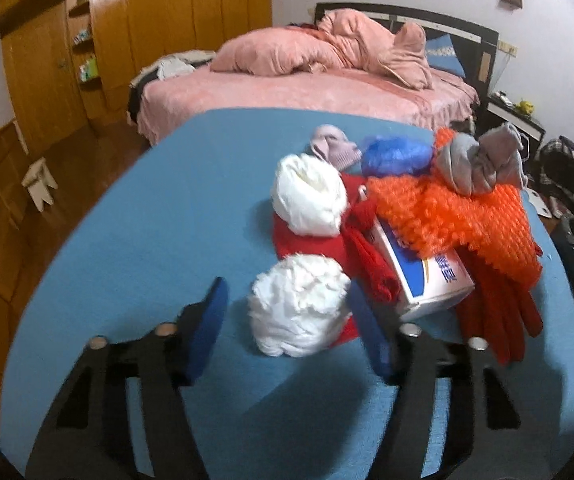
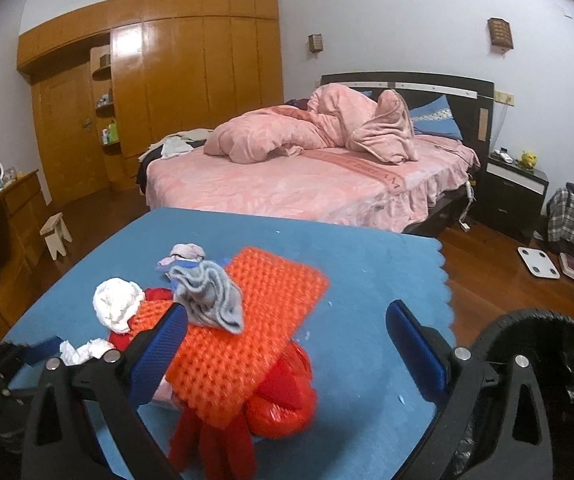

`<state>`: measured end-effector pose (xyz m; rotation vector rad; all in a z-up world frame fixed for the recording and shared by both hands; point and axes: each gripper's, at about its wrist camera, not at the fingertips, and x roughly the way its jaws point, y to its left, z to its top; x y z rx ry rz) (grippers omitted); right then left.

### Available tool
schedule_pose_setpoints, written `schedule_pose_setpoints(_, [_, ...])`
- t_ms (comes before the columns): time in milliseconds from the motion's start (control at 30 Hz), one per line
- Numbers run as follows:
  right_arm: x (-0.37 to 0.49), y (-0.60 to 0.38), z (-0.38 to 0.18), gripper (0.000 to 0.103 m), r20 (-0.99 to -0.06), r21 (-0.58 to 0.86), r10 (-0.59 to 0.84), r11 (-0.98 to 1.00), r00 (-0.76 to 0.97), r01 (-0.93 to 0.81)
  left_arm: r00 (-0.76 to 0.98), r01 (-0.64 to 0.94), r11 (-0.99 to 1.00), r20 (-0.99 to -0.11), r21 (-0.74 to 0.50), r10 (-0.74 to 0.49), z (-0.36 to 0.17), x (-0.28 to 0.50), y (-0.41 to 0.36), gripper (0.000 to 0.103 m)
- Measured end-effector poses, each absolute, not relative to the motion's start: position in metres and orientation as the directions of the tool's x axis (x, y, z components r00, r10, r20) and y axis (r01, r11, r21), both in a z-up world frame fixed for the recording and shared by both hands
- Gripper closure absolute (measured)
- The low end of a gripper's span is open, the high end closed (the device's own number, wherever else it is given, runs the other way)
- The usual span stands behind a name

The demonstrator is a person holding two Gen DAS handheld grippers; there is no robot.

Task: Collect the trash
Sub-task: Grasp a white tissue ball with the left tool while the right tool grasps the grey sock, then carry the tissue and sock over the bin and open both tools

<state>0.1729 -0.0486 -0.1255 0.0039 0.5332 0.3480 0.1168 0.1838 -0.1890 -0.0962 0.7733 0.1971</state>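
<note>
Two tools, both spread wide and holding nothing. Your left tool (image 1: 287,312) straddles a crumpled white paper wad (image 1: 299,306) lying on the blue tabletop (image 1: 147,220), its fingers not yet touching it. Just beyond sits a second white wad (image 1: 309,196), resting on red cloth (image 1: 307,244). Your right tool (image 2: 287,332) hangs over the orange mesh sheet (image 2: 247,332) heaped near the tabletop's right edge, beside a black bin (image 2: 547,360).

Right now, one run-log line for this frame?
task: collect trash | left gripper: open, straddling near white paper wad | right gripper: open, over orange mesh | black bin: at right
</note>
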Motion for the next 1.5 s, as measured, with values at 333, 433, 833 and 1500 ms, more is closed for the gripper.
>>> schedule_pose_setpoints(333, [0.194, -0.016, -0.127, 0.007, -0.502, 0.092, 0.381, 0.916, 0.776, -0.390, 0.735, -0.215, 0.975, -0.667, -0.056, 0.124, -0.176, 0.117, 0.190, 0.083])
schedule_pose_setpoints(433, [0.200, -0.006, -0.130, 0.013, -0.515, 0.094, 0.402, 0.904, 0.757, -0.416, 0.732, -0.211, 0.975, -0.671, -0.064, 0.115, -0.178, 0.118, 0.192, 0.083])
schedule_pose_setpoints(833, [0.204, 0.003, -0.143, 0.062, -0.566, 0.159, 0.493, 0.852, 0.661, -0.499, 0.715, -0.201, 0.977, -0.692, -0.075, 0.094, -0.186, 0.124, 0.190, 0.069])
schedule_pose_setpoints(1500, [0.176, -0.028, -0.099, 0.089, -0.484, 0.208, 0.576, 0.807, 0.658, -0.553, 0.804, -0.182, 0.979, -0.588, -0.094, 0.093, -0.127, 0.100, 0.171, 0.088])
